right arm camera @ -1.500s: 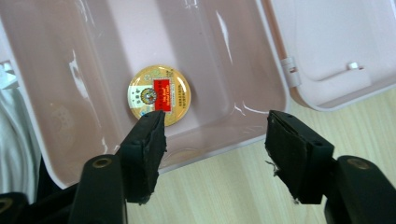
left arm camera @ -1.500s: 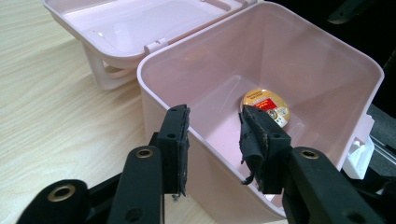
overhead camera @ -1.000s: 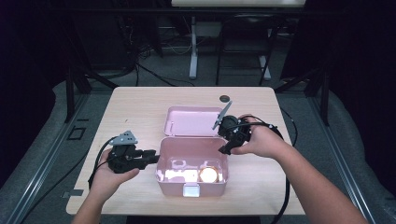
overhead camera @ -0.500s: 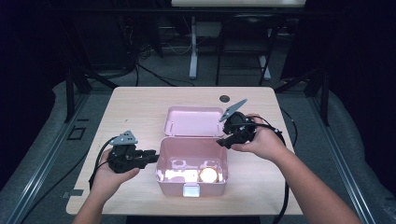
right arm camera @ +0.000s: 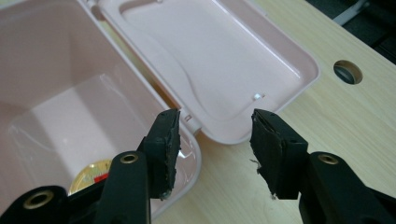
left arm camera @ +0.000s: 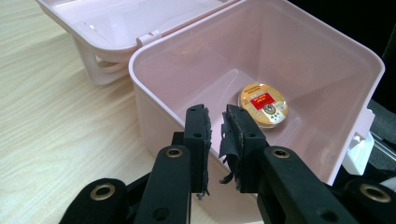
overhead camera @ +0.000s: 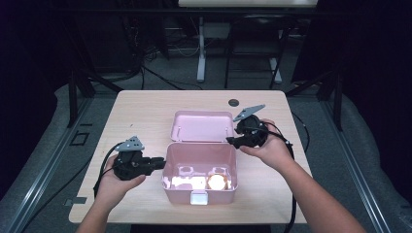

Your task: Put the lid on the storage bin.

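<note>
the pink box (overhead camera: 200,193) stands open near the front edge of the table (overhead camera: 141,111), and everything here is placed from it. on the box's left side, the left gripper (overhead camera: 158,164) lies level in the person's left hand (overhead camera: 114,182), its tips at the box's left wall. in the left gripper view its jaws have just been closing and now stand a narrow slit apart astride the box's near rim (left arm camera: 154,70); whether the pads yet press on the wall cannot be told, as the rim is hidden behind them. a cable (overhead camera: 102,170) trails from this gripper toward the table's front edge.

inside the box, on its floor toward the right, lies a round gold disc (left arm camera: 263,104) with a red patch on its face; in the high view it glares as a bright spot (overhead camera: 217,181). nothing touches it.

behind the box, the lid (overhead camera: 201,126) is flung back and lies flat on the table, inner face up, joined to the box along the rear edge.

at the box's rear right corner, the right gripper (overhead camera: 232,141) is held in the right hand (overhead camera: 269,150), tips pointing toward the hinge side. in the right gripper view its jaws stand about half open with nothing between them, hanging over the box's corner rim and the lid's edge (right arm camera: 233,135). farther back from the lid, a round hole (overhead camera: 234,102) is set in the table.
</note>
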Motion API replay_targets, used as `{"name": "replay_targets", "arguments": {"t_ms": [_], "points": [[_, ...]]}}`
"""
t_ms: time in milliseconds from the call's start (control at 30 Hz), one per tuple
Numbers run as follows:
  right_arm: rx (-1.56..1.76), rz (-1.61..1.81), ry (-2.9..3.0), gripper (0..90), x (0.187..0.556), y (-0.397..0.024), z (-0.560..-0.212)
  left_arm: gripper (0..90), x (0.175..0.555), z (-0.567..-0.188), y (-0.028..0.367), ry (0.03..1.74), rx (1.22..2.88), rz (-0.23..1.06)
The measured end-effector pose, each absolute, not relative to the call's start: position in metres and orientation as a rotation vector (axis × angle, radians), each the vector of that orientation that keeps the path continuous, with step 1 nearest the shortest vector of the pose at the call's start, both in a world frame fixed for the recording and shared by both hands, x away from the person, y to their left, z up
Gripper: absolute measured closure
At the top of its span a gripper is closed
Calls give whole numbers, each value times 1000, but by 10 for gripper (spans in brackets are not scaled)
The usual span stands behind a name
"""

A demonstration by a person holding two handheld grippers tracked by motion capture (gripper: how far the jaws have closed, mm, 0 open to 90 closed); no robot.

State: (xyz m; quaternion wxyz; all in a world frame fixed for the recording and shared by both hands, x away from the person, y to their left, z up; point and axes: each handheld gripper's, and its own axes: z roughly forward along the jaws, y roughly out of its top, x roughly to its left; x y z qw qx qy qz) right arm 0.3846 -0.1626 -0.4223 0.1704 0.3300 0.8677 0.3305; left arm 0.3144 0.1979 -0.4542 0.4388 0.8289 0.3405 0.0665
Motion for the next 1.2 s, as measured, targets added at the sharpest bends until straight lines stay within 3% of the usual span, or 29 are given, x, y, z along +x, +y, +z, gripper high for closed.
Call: {"name": "replay_targets", "arguments": {"t_ms": [500,1200], "points": [[1117,994,2386,508,403,-160,-428,892,313,-456,195,829,2058,160],[1310,1017,2295,510,429,-167,-443,899,315,-472,178,794,2093,130]]}}
